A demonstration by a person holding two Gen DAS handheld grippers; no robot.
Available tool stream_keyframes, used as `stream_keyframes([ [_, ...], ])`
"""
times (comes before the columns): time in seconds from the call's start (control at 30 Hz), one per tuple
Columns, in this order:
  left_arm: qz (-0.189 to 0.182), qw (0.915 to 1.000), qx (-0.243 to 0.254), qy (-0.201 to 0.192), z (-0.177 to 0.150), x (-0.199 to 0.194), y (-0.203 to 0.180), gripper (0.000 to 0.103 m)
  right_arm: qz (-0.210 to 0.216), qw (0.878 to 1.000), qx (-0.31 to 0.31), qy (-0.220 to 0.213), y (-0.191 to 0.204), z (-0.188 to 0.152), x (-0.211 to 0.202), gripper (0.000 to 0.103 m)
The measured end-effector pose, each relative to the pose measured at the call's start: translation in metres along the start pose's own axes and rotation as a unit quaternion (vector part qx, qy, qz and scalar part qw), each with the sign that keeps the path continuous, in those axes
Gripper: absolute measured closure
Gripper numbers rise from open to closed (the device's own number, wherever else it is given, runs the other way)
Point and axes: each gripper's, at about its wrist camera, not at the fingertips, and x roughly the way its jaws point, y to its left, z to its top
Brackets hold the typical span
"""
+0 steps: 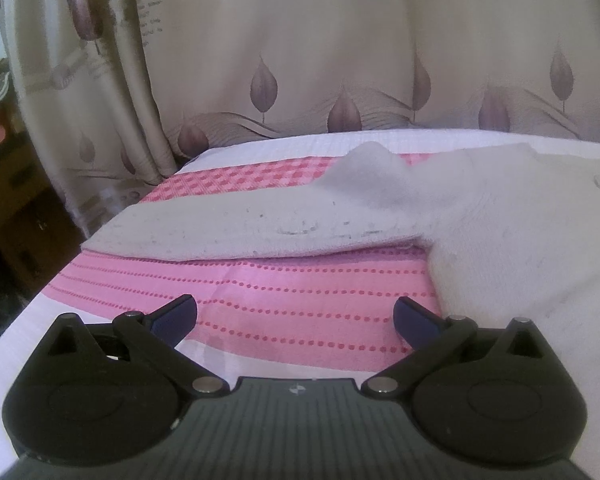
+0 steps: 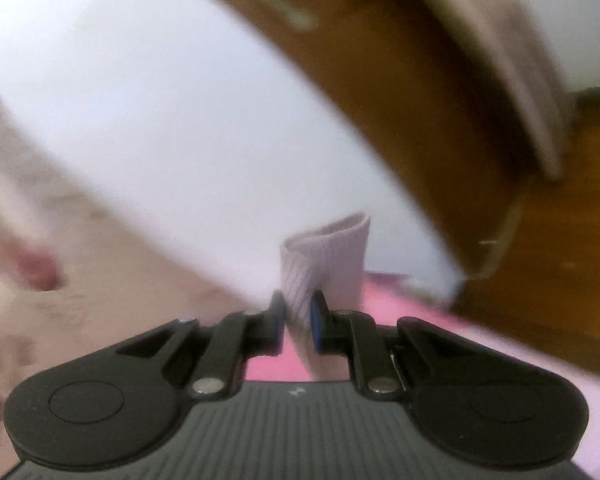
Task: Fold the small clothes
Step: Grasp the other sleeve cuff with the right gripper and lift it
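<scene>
A white garment (image 1: 440, 216) lies spread on the pink and white cloth (image 1: 300, 292), with one sleeve stretched out to the left and a raised bump in its middle. My left gripper (image 1: 296, 318) is open and empty, just above the cloth in front of the sleeve and to the left of the garment's body. In the right wrist view my right gripper (image 2: 299, 322) is shut on a ribbed white edge of fabric (image 2: 328, 256), which stands up folded between the fingers. That view is blurred.
A beige curtain with a leaf print (image 1: 300, 60) hangs behind the surface. Dark wooden furniture (image 1: 16, 208) stands past the left edge. In the right wrist view a brown wooden frame (image 2: 440, 92) and a white wall (image 2: 160, 100) lie ahead.
</scene>
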Motion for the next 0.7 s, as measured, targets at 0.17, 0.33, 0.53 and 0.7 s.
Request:
stream_keyframes([
  [0.17,-0.009,0.9996,-0.024,-0.010,0.000,-0.003,0.008,0.000,0.110,0.993,-0.017,0.031,0.102,-0.036,0.015,0.090],
  [0.33,-0.024,0.9979,-0.058,-0.017,-0.001,-0.004,0.019,0.000,0.196,0.977,-0.003,0.086,0.196,-0.107,0.050,0.090],
  [0.53,-0.054,0.9895,-0.132,-0.024,-0.004,-0.004,0.042,0.000,0.261,0.949,0.017,0.178,0.295,-0.230,0.092,0.090],
  [0.7,-0.080,0.9760,-0.202,-0.012,-0.008,0.003,0.062,0.000,0.274,0.927,-0.007,0.255,0.351,-0.327,0.113,0.090],
])
